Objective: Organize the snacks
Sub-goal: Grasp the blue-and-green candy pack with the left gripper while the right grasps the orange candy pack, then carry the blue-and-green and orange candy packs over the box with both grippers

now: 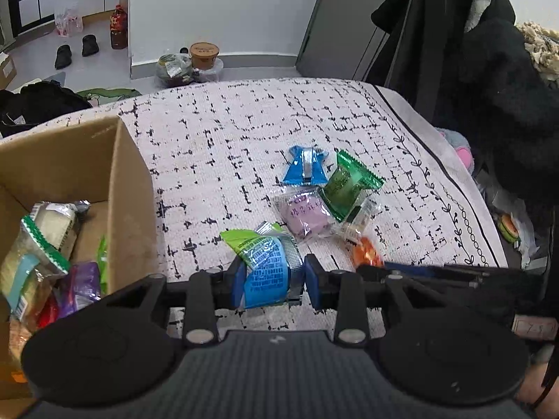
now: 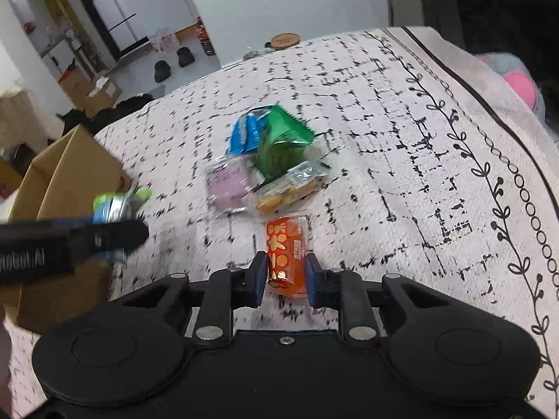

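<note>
While several snacks already sit in the cardboard box (image 1: 129, 188), four more wait on the patterned cover (image 1: 227, 146). The left gripper (image 1: 274, 279) pinches a crinkly blue-and-green packet (image 1: 267, 269) beside the box, and the right gripper (image 2: 284, 276) is clamped on a glossy orange packet (image 2: 286, 255) on the cover.

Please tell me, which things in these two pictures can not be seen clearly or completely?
- Cardboard box: left wrist view, cut by the left edge; the lowest snacks are buried under others.
- Orange snack packet: left wrist view, its near part hidden behind the right gripper.
- Blue-green snack packet: right wrist view, motion-blurred, partly behind the left gripper.
- Clear cookie packet: print too blurred to read.
</note>
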`<state>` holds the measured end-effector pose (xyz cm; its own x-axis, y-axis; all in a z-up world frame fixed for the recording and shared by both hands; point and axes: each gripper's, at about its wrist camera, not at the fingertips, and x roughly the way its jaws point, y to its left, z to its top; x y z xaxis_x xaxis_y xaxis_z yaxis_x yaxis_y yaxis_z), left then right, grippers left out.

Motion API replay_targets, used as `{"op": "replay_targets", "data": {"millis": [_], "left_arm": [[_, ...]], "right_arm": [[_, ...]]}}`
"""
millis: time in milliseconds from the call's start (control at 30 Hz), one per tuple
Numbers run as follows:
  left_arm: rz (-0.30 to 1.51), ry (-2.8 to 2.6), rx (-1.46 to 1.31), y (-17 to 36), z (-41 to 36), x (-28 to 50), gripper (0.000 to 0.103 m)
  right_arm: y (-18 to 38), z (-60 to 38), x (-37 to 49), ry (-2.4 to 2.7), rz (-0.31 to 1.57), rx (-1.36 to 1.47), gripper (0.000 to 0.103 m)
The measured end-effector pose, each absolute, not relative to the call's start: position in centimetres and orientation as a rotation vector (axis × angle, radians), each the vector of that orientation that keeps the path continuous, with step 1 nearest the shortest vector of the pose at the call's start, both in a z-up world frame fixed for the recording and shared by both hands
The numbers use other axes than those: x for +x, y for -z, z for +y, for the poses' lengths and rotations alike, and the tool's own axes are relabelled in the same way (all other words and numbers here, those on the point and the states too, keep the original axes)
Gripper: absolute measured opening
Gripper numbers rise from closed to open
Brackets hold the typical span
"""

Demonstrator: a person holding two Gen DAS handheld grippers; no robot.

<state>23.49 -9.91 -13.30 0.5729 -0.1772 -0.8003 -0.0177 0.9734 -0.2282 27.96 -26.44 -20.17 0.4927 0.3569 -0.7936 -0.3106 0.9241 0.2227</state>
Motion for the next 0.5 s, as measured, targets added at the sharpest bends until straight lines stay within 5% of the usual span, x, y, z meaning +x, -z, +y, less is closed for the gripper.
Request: {"op": "replay_targets", "data": {"millis": [500], "left_arm": [[0.851, 0.105, -0.213, 9.7, -8.1, 21.2, 0.034]], "right_arm": [[15.9, -25.2, 24.6, -0.443, 0.907, 0.12, 0.013]]}}
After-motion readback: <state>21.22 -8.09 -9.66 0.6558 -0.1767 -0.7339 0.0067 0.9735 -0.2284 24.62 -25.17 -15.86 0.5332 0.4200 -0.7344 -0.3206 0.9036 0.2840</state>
